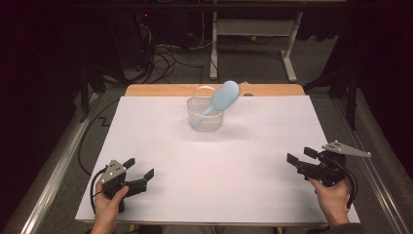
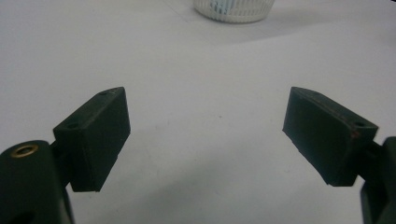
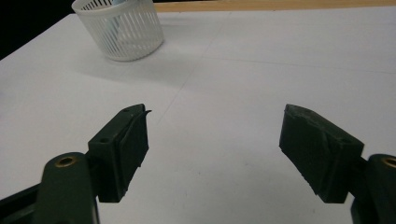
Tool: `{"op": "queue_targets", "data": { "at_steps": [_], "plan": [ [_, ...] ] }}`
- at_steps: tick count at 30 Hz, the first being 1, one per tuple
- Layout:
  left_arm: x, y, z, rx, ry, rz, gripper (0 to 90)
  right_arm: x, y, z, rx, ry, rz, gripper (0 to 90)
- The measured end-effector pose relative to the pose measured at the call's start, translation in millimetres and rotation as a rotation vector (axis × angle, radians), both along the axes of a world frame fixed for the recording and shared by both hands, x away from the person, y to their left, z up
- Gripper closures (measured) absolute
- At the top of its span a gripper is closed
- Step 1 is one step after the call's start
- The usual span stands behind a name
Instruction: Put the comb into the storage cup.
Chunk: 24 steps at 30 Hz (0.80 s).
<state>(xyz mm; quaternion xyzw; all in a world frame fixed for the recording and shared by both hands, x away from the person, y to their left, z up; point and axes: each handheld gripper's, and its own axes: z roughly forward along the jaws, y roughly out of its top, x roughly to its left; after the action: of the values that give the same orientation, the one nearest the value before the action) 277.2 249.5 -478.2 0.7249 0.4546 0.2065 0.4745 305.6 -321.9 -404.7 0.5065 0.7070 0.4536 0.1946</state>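
- A light blue hairbrush [image 1: 224,96] stands tilted in a small white slatted basket [image 1: 204,118], handle down inside and head leaning up and out over the far right rim.
- The basket sits at the far middle of the counter [image 1: 253,161], on the white sheet that covers nearly all of it; a strip of bare wood shows along the far edge.
- In the right gripper view the basket [image 3: 122,32] is at the upper left, well ahead of the jaws, with a bit of pale blue showing through its slats.
- In the left gripper view only the basket's lower part [image 2: 233,10] is seen, at the top edge, far ahead of the jaws.
- The left tongs [image 1: 140,170] are near the front left corner of the counter, held in the person's left hand [image 1: 108,199]. Their jaws stand wide apart with nothing between them, pointing toward the middle of the counter.
- The right tongs [image 1: 302,156] are near the front right edge, held in the person's right hand [image 1: 331,195]. Their jaws too are spread wide and empty, pointing left and inward.
- Both tongs are well apart from the basket and from each other.
- In the two gripper views each pair of jaws hangs low over the bare white sheet.
- Beyond the counter lie a dark floor with loose cables [image 1: 168,56] and the white legs of another table [image 1: 253,36].
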Motion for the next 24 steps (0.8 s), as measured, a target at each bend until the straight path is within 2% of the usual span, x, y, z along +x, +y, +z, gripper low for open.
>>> {"op": "queue_targets", "data": {
  "at_steps": [24],
  "plan": [
    [-1.4, -0.5, 0.1, -0.005, 0.002, -0.011, 15.3, -19.4, -21.4, -23.7, 0.028, 0.0, -0.073, 23.1]
  ]
}}
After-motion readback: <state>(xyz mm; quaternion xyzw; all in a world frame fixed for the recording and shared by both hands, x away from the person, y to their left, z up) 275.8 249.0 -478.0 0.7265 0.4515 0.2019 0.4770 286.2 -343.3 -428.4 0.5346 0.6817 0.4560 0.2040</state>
